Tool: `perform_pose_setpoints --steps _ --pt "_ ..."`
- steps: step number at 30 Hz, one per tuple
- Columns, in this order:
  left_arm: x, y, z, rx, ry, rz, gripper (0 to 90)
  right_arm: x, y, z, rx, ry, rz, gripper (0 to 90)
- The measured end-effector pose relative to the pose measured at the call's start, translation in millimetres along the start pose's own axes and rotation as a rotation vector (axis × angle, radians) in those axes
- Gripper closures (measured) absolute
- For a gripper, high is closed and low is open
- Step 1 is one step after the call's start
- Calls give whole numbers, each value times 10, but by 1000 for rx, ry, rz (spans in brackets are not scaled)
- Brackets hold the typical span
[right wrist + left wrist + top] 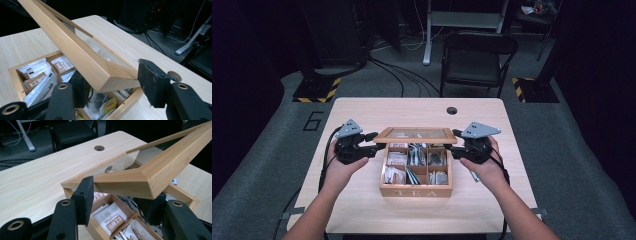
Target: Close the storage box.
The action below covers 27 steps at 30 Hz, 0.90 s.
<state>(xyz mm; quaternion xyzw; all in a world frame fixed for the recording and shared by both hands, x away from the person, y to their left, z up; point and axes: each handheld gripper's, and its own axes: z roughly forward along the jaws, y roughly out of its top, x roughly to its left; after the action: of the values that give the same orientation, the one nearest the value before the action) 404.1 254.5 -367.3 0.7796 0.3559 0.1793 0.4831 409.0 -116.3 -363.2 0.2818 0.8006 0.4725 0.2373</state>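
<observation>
At the centre of the high view, a wooden tea box (415,185) is seen on a light wooden table (362,112), with "TEA" written on its front wall. Its compartments are filled with tea bags (396,159) and sachets. The glass-paned lid (416,135) is held raised above the back part of the box, tilted up from its rear edge.

At the left of that view, the left gripper (373,148) is held by the person's left hand (343,167) against the lid's left end. In the left gripper view, the lid's corner (147,178) is seen between the two black jaws: the left pad (85,197) lies against the lid's wooden edge, and the other jaw sits under the corner, at the lower right of the frame. Whether the pads press firmly on the wood cannot be told for certain, but the jaws are set apart by the width of the frame and appear clamped on it.

At the right of the high view, the right gripper (457,150) is held by the right hand (484,167) at the lid's right end. In the right gripper view, the lid's corner (110,77) lies between the jaws; the right pad (150,81) touches its end face, and the left jaw is partly hidden beneath the wood.

A round hole (452,110) is seen in the table behind the box, and a dark chair (477,57) stands beyond the table at the top of the high view.
</observation>
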Motion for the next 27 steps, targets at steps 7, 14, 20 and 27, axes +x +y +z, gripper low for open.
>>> perform_pose_setpoints --steps 7,14,20,27 --pt "-40 -124 -7 11 -5 4 489 31 -134 -27 10 24 83 436" --pt "-86 -239 -3 13 -2 -5 485 91 -220 -38 38 27 100 429" --pt "-119 -342 -5 20 -7 -12 488 150 -285 -47 55 18 97 427" --pt "-159 -471 3 43 -18 -21 489 216 -431 -55 64 28 121 422"
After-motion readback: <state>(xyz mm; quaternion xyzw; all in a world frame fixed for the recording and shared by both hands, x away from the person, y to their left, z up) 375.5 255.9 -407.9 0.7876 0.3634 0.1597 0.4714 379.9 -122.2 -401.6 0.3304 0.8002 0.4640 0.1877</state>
